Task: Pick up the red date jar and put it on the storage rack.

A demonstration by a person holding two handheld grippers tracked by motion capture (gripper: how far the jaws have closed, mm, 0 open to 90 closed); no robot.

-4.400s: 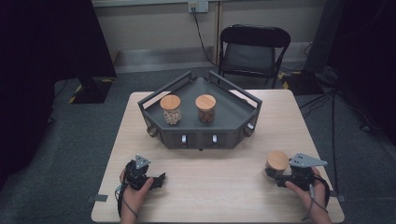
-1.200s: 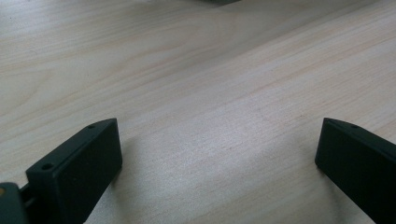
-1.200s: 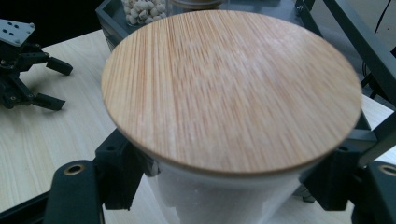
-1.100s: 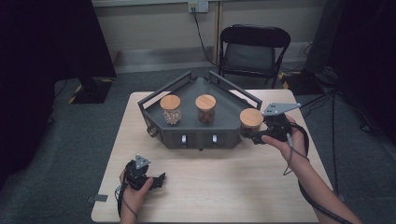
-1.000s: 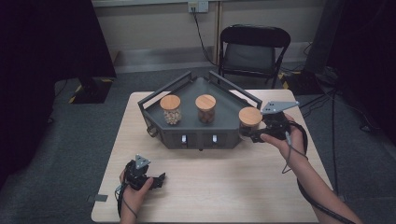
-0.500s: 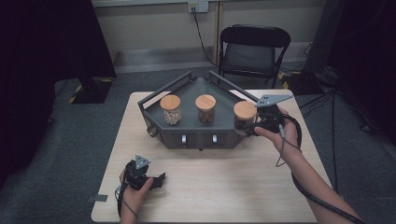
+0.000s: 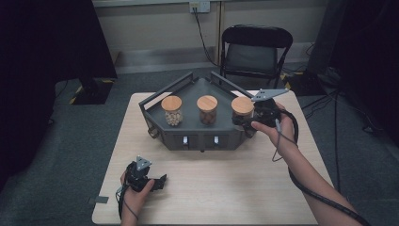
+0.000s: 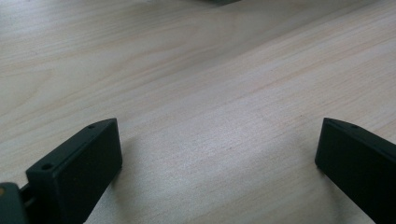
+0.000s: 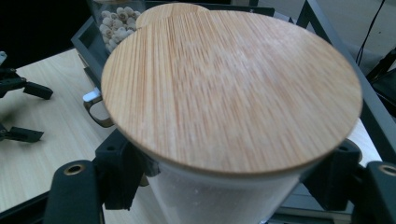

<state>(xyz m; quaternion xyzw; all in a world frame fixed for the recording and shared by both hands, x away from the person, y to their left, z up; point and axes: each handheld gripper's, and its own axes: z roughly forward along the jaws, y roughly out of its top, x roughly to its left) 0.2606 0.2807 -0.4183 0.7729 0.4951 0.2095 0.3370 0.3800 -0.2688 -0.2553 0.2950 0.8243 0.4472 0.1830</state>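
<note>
a: what are we gripping with the right gripper?
b: we're pinching the jar just below its wooden lid, over the tray corner. beyond it two jars are standing.
a: left gripper?
b: spread, resting on the table.

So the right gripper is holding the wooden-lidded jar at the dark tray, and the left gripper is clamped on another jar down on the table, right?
Not quite. The left gripper holds nothing: the left gripper view shows its jaws apart over bare table. The rest stands: in the high view the right gripper grips the wooden-lidded jar at the dark tray.
</note>
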